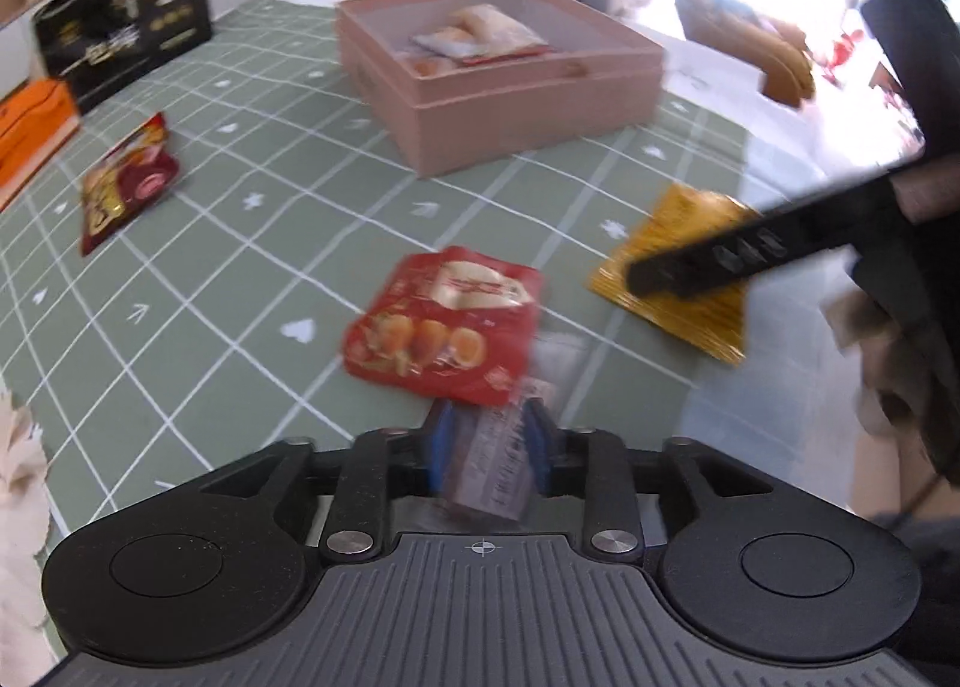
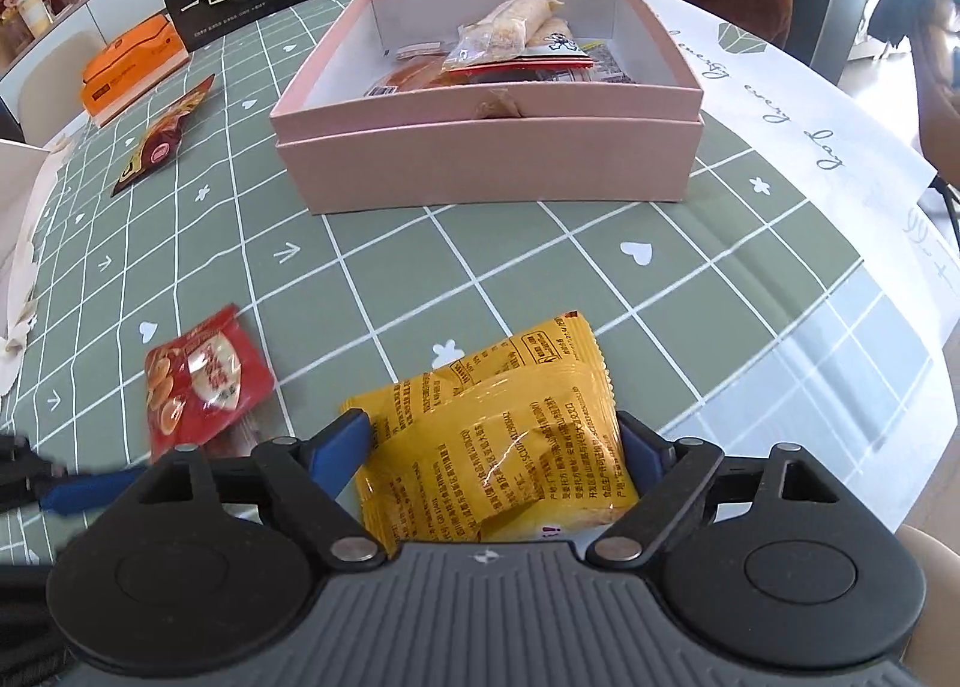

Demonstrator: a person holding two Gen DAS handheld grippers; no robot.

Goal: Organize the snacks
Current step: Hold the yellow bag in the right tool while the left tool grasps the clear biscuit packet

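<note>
Closest in, the right hand-held gripper point(image 2: 501, 441) sits with its blue pads either side of the yellow packet point(image 2: 492, 447), but whether they're actually pinching it I can't tell, so it could slide out on the lift; the left hand-held gripper point(image 1: 487, 435) has its jaws partly apart around a blurry wrapper end point(image 1: 495, 465), grip unclear too. Further out on the green checked worktop point(image 2: 540, 267) I count 2 red packets, 1 near point(image 2: 204, 381) and 1 far point(image 2: 162, 138), then 1 pink box point(image 2: 486, 159) with a few snacks already inside.
</note>
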